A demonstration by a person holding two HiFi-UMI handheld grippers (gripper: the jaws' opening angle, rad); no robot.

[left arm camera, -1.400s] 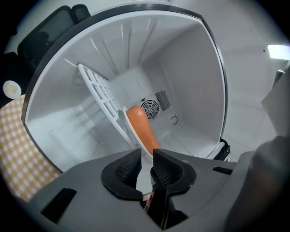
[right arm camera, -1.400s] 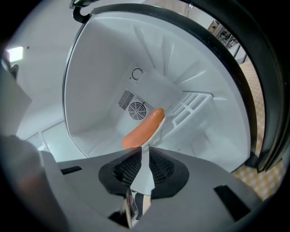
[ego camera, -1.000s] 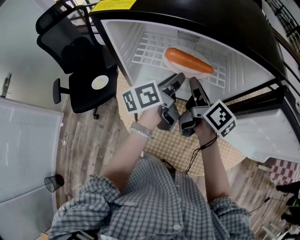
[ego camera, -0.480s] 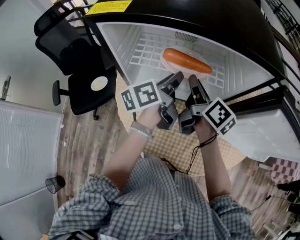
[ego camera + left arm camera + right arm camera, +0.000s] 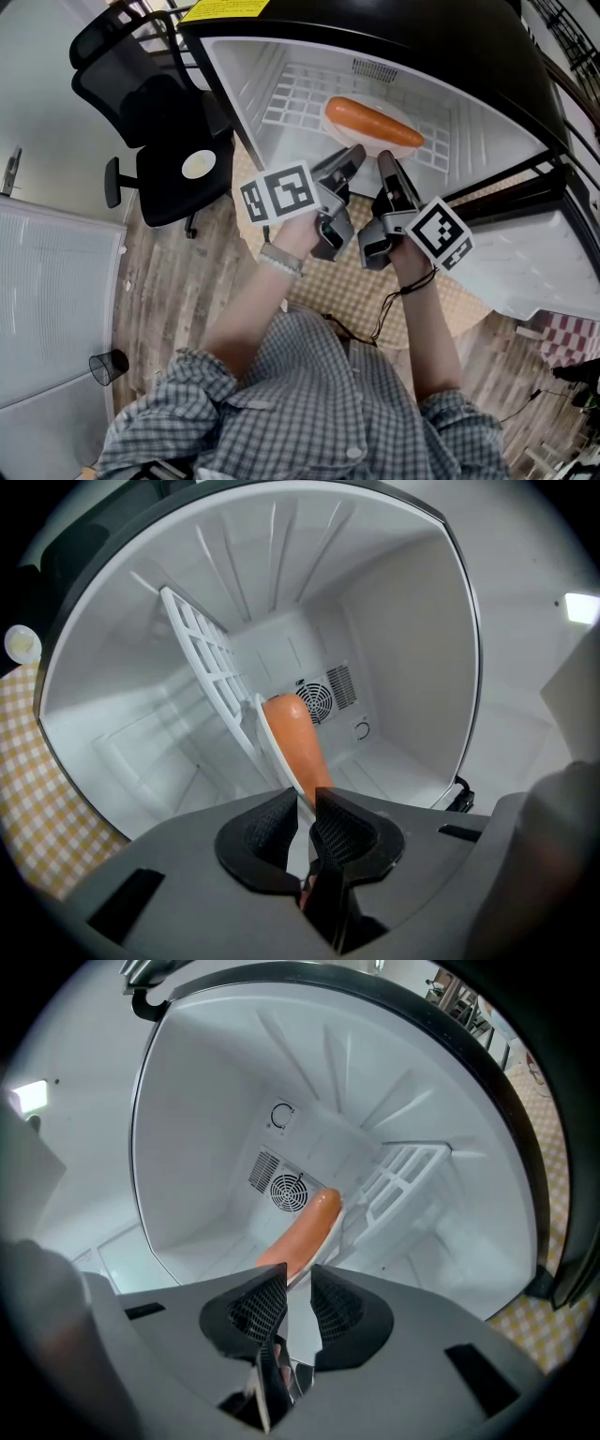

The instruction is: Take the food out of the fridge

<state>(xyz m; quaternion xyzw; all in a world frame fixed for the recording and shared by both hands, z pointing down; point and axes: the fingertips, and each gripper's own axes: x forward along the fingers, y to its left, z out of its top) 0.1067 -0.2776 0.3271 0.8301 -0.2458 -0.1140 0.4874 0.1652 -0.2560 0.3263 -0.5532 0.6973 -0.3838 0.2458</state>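
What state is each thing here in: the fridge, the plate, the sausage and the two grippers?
Fridge: door open.
Plate: inside the fridge on the wire shelf, near rim between the jaws of both grippers.
Sausage: lying on the plate, not yet taken out.
Left gripper: shut on the plate's rim.
Right gripper: shut on the plate's rim.

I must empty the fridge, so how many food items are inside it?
1: a long orange sausage lies on the round white plate on the white wire shelf; nothing else shows.
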